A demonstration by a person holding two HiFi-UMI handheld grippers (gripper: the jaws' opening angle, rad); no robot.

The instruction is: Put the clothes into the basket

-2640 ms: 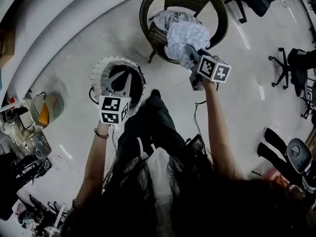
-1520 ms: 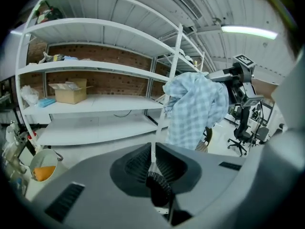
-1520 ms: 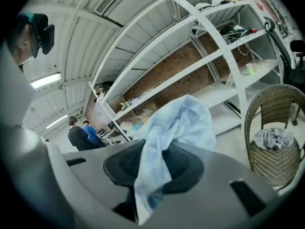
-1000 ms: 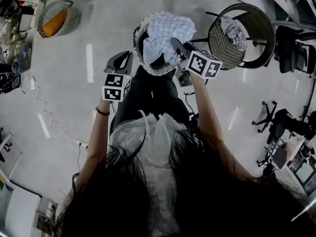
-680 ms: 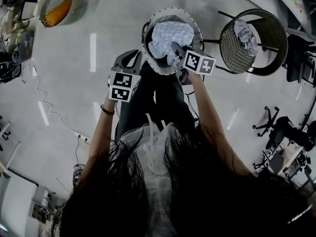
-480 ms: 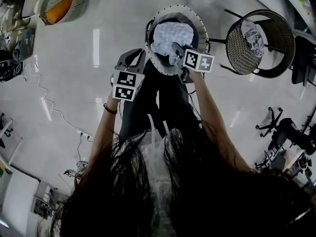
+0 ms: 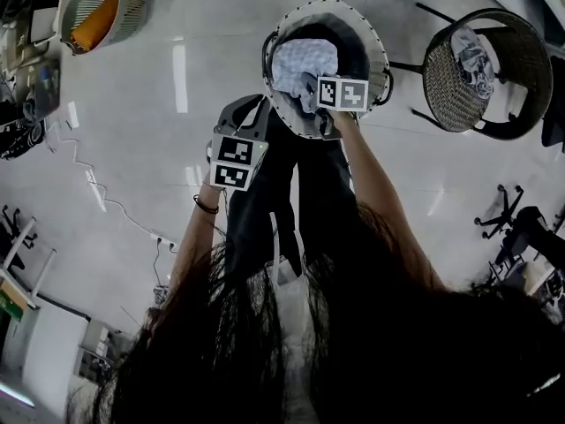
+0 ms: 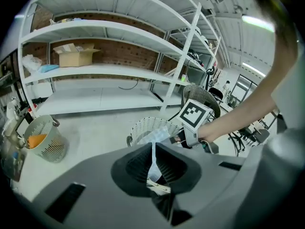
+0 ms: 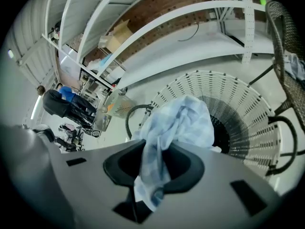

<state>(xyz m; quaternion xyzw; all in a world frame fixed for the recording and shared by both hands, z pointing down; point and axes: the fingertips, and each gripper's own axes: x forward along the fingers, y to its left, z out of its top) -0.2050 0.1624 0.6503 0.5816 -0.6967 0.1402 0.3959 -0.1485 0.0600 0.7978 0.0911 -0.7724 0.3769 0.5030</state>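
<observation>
right gripper point(image 9: 151, 156) clamped on checked garment point(image 9: 183, 120) over basket point(image 9: 252, 113) mouth, near rim. left gripper point(image 8: 153, 154) jaws together, empty. garment judged soft, limp, light; best held by a bunched fold.

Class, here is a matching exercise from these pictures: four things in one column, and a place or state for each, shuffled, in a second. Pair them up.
1 checked cloth
2 left tongs
3 wicker chair
4 white basket

A garment lying on its seat
B jaws together, empty
C below the right tongs
D clamped in the right tongs

Pairs: 1-D, 2-B, 3-A, 4-C
</observation>
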